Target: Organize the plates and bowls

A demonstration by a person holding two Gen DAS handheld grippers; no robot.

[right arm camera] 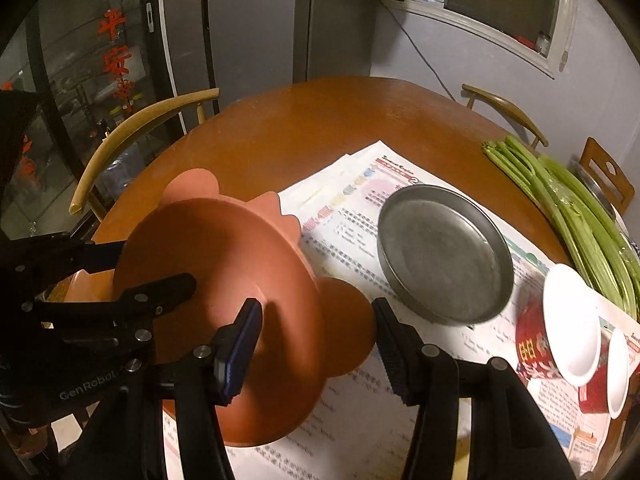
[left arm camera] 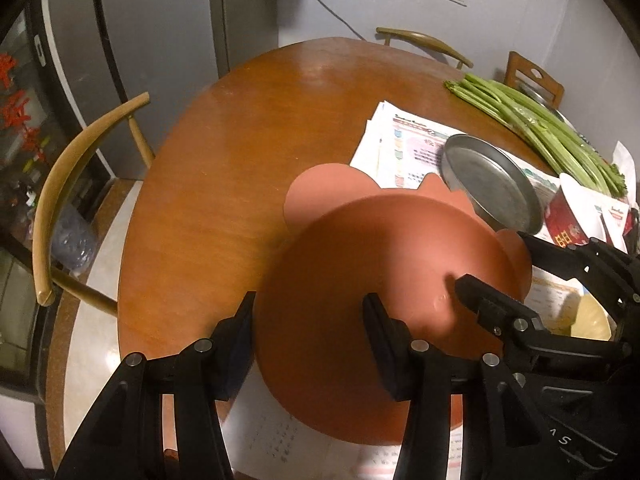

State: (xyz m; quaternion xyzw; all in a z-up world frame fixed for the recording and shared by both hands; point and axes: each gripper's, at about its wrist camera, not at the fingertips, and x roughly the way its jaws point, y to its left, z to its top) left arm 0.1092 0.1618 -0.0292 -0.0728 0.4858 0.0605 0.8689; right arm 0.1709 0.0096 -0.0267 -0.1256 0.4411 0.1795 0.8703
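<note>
Basically the terracotta plate (right arm camera: pixel 224 248) with ear-shaped lobes hangs tilted above the table (left arm camera: pixel 224 128), carried between two grippers. The left gripper (left arm camera: pixel 312 340) pinches one side of the rim, and the right gripper (right arm camera: pixel 316 340) is clamped on the opposite lobe. Likely risks: uneven hand travel twists the plate out of one shallow rim pinch and it drops on the newspaper (right arm camera: pixel 360 408), or its low edge clips the metal pan (right arm camera: pixel 444 256) or the red bowls (right arm camera: pixel 560 332) nearby.

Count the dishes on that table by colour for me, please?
Terracotta animal-shaped plate: 1
Grey metal plate: 1
Red bowls with white insides: 2
Total: 4
</note>
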